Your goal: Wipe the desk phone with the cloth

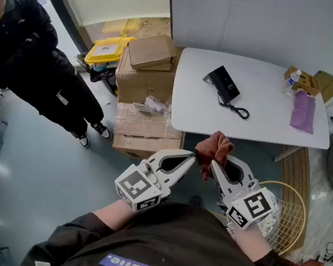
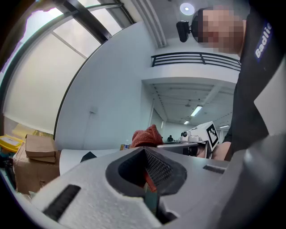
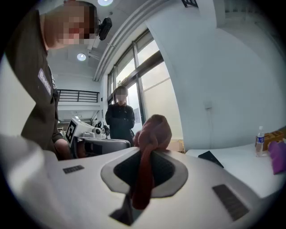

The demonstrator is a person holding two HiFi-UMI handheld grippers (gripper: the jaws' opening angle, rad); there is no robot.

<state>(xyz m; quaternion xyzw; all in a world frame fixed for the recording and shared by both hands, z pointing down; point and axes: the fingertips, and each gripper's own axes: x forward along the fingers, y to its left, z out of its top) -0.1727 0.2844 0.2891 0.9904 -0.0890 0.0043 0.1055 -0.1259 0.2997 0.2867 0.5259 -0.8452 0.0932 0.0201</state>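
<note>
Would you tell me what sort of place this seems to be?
Likely an office or workshop hall: a white table with a desk phone, stacked cardboard boxes beside it, and a mezzanine railing.

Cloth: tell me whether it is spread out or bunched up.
Bunched up: the cloth is a crumpled wad pinched between the left gripper and the right gripper, not laid flat.

A white table (image 1: 261,122) stood by a pale wall (image 1: 264,20). Brown boxes (image 1: 144,76) were piled beside it on the shiny grey floor (image 1: 24,170). Big windows (image 3: 149,94) let light in.
</note>
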